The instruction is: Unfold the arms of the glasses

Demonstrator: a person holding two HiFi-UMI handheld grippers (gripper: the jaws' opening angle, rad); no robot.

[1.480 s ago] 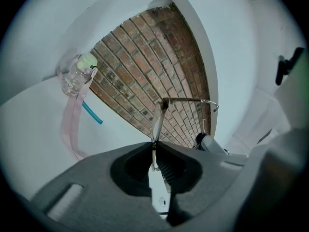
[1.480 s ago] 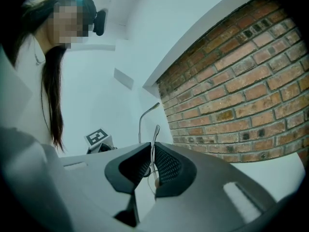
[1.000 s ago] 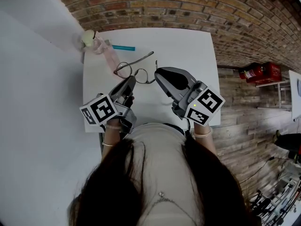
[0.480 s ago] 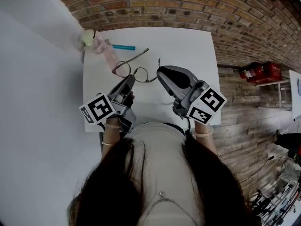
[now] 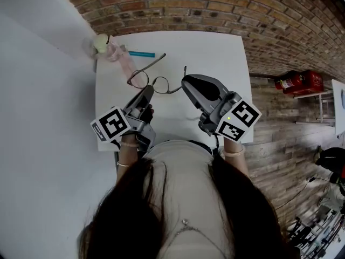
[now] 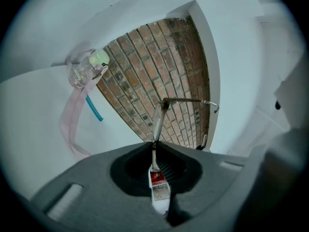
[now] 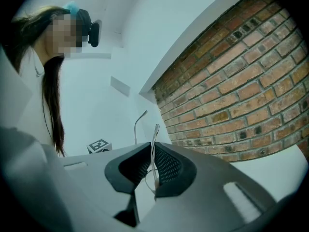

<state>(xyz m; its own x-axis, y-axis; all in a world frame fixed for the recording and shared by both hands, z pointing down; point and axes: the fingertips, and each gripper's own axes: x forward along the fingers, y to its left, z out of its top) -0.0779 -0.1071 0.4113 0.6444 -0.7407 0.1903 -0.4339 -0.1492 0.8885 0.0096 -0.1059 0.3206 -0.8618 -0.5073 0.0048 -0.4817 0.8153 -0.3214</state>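
Thin wire-rimmed glasses [image 5: 146, 80] hang just over the white table [image 5: 215, 53], held between both grippers. My left gripper [image 5: 149, 90] is shut on the frame near one lens; in the left gripper view the frame [image 6: 155, 127] rises out of the closed jaws [image 6: 154, 164], and one arm [image 6: 190, 100] runs off to the right from its hinge. My right gripper [image 5: 186, 82] is shut on the other arm [image 5: 185, 72], a thin wire standing up from the closed jaws [image 7: 153, 170] in the right gripper view. The far arm [image 5: 153, 62] points out toward the back of the table.
At the table's back left lies a clear pouch with a pale green cap [image 5: 101, 43] and a pink strap [image 5: 128, 63], and beside it a teal stick [image 5: 141, 54]. A brick wall [image 5: 215, 9] runs behind. A red object [image 5: 295, 82] sits beyond the table's right edge.
The glasses have shifted slightly up and left. The arm in my right gripper has swung out from the frame and stands upright; the far arm's tip has moved left.
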